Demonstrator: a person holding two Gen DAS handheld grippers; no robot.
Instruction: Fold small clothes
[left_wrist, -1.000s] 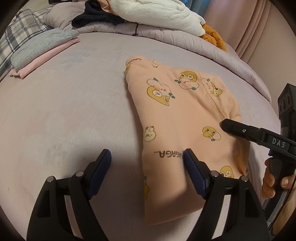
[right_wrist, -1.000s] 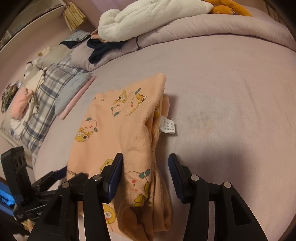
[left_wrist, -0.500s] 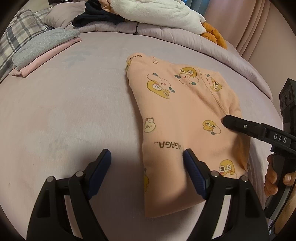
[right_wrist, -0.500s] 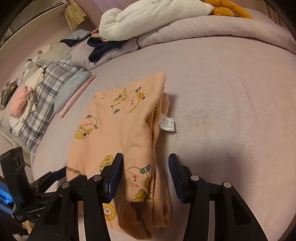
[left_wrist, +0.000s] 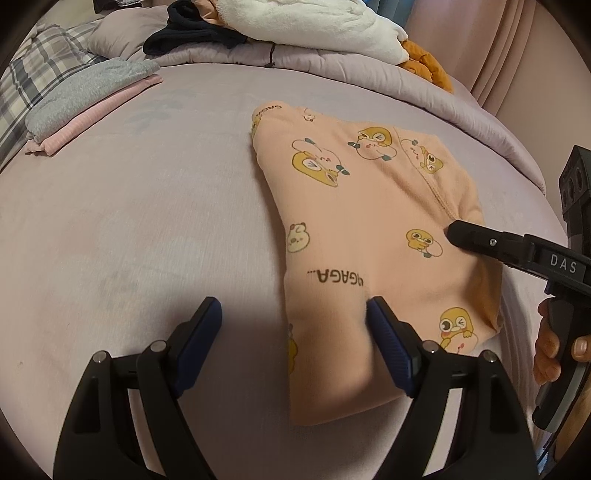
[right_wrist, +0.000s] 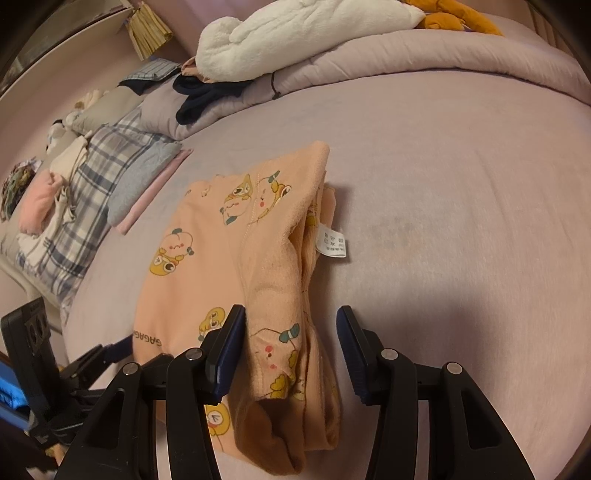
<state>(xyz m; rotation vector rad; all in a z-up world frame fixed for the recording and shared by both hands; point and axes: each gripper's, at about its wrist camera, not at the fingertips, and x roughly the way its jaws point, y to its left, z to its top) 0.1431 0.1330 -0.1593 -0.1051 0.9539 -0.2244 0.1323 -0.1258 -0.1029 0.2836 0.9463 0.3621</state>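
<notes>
A peach garment with cartoon ducks (left_wrist: 369, 229) lies folded on the mauve bed; it also shows in the right wrist view (right_wrist: 236, 266), with a white care label (right_wrist: 331, 242) at its right edge. My left gripper (left_wrist: 293, 321) is open over the garment's near left corner, its right pad resting on the cloth. My right gripper (right_wrist: 290, 325) is open astride the garment's thick folded right edge, not closed on it. The right gripper's finger (left_wrist: 491, 245) lies on top of the garment in the left wrist view.
A folded grey and pink pile (left_wrist: 88, 99) lies at the far left by a plaid pillow (right_wrist: 74, 199). A white fleece (left_wrist: 314, 26), dark clothing (left_wrist: 192, 33) and an orange item (left_wrist: 424, 62) sit on the rolled duvet (right_wrist: 424, 55) at the back.
Both grippers drew back slightly toward me over the garment, staying open. The garment lies where it did.
</notes>
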